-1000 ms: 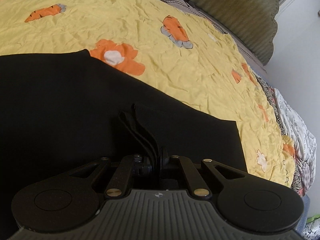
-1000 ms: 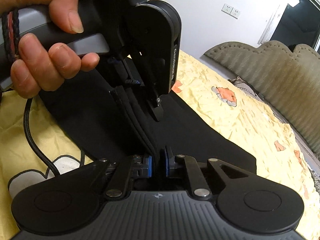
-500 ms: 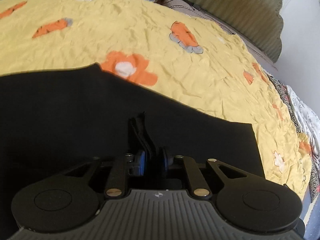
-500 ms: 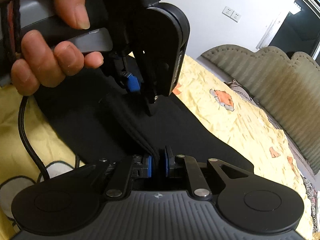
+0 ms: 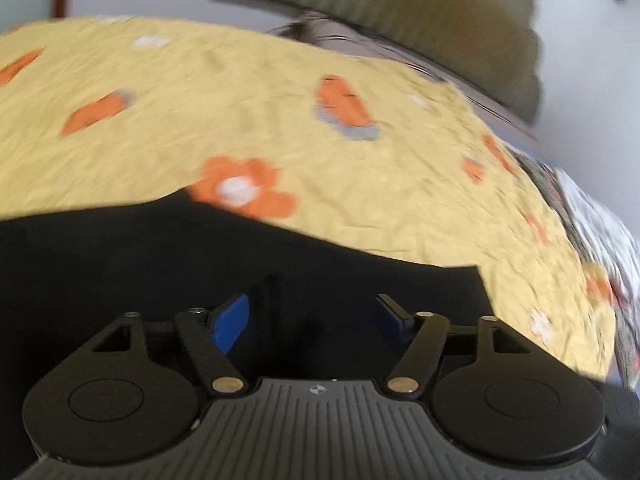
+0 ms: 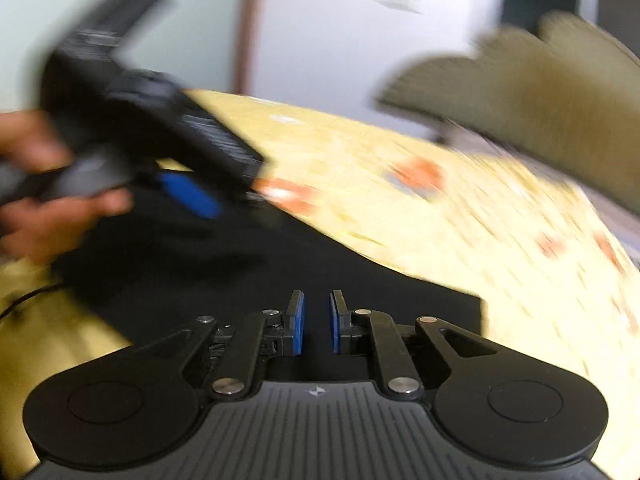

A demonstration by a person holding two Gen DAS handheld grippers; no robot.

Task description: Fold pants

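Note:
The black pants (image 5: 120, 264) lie flat on the yellow bed sheet (image 5: 360, 200) and fill the lower left of the left wrist view. My left gripper (image 5: 312, 316) is open wide just above the pants, its blue pads apart and empty. In the right wrist view the pants (image 6: 240, 272) lie in front of my right gripper (image 6: 317, 320), whose blue pads stand slightly apart with nothing between them. The left gripper (image 6: 192, 196) and the hand that holds it show blurred at the upper left of that view.
The sheet carries orange flower and carrot prints. An olive padded headboard (image 5: 400, 12) stands at the far side, also in the right wrist view (image 6: 540, 92). A patterned cloth (image 5: 600, 232) lies at the bed's right edge. A black cable (image 6: 24, 300) runs at the left.
Both grippers have let go of the pants' folded edge and opened. The fabric now lies flat. Both cameras have lifted and moved, so the frames are blurred.

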